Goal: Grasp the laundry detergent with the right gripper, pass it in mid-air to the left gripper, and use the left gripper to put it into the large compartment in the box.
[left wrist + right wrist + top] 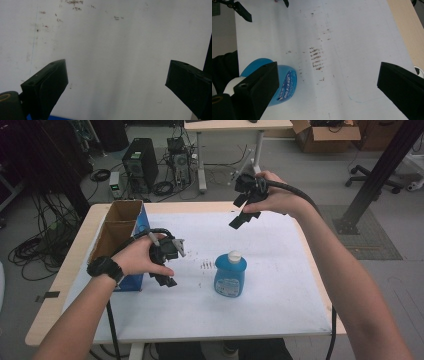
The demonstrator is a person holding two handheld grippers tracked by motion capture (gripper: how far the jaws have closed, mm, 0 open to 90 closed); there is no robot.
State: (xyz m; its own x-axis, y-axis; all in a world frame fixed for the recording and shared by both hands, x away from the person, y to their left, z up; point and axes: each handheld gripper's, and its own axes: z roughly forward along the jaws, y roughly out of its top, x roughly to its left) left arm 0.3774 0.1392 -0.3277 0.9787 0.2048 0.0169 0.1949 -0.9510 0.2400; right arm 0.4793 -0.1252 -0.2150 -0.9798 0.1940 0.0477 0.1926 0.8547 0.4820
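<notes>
Blue plastic, white-capped, the bottle (230,275) stands upright near the middle of the white table (280,310). The left gripper (166,279) hangs beside the cardboard box (120,227), jaws spread wide and empty, with the bottle at its three o'clock and close by. The right gripper (239,220) hovers higher, toward the table's far edge, also wide open and holding nothing; the bottle lies at its six o'clock. The left looks nearer, probably.

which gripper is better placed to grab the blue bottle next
Probably the left gripper: it hovers low beside the blue bottle, jaws open. The right gripper is raised near the table's far edge.
</notes>
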